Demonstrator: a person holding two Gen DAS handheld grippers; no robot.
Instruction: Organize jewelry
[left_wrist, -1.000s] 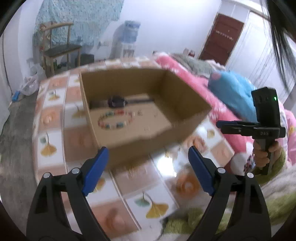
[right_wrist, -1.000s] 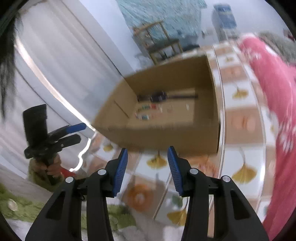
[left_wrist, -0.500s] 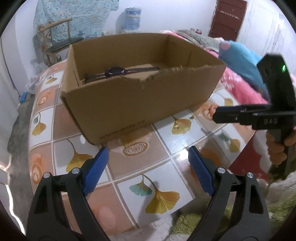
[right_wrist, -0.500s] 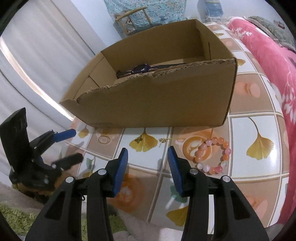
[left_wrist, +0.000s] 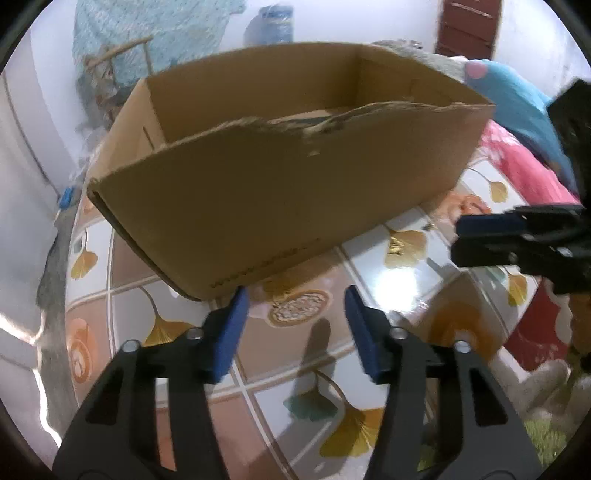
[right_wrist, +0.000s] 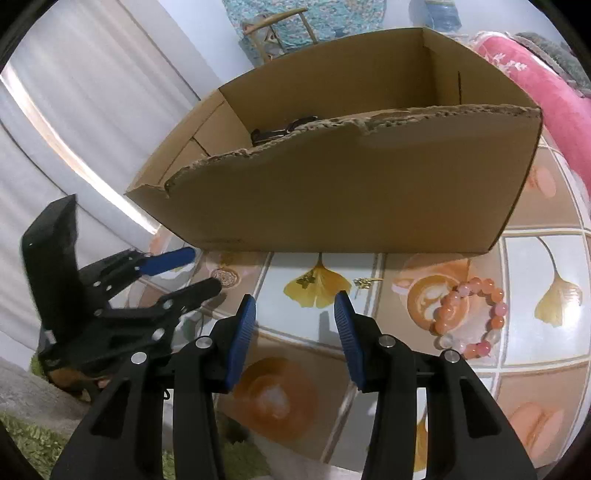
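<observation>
Jewelry still out on the table (right_wrist: 535, 254) lies on the near side of the cardboard box (right_wrist: 369, 192), all of it in front of our right gripper (right_wrist: 293, 325): a pink bead bracelet (right_wrist: 467, 314) to the right of its blue fingers (right_wrist: 242, 328), lying flat as a loop with no real long axis, and two tiny gold pieces (right_wrist: 364, 282) just beyond the fingertips, close to the foot of the box. A dark watch (right_wrist: 284, 127) already sits inside the box against its far wall. Our right jaws stand partly apart with nothing between them, aimed down at bare tile. Our left gripper (left_wrist: 295, 325) hangs further left, near the box's left corner, its jaws closing on empty air above a round tile motif. We judge the right hand is the nearer one to both bracelet and gold bits; it would need to swing rightward for the beads, or reach a little farther for the gold pieces.
</observation>
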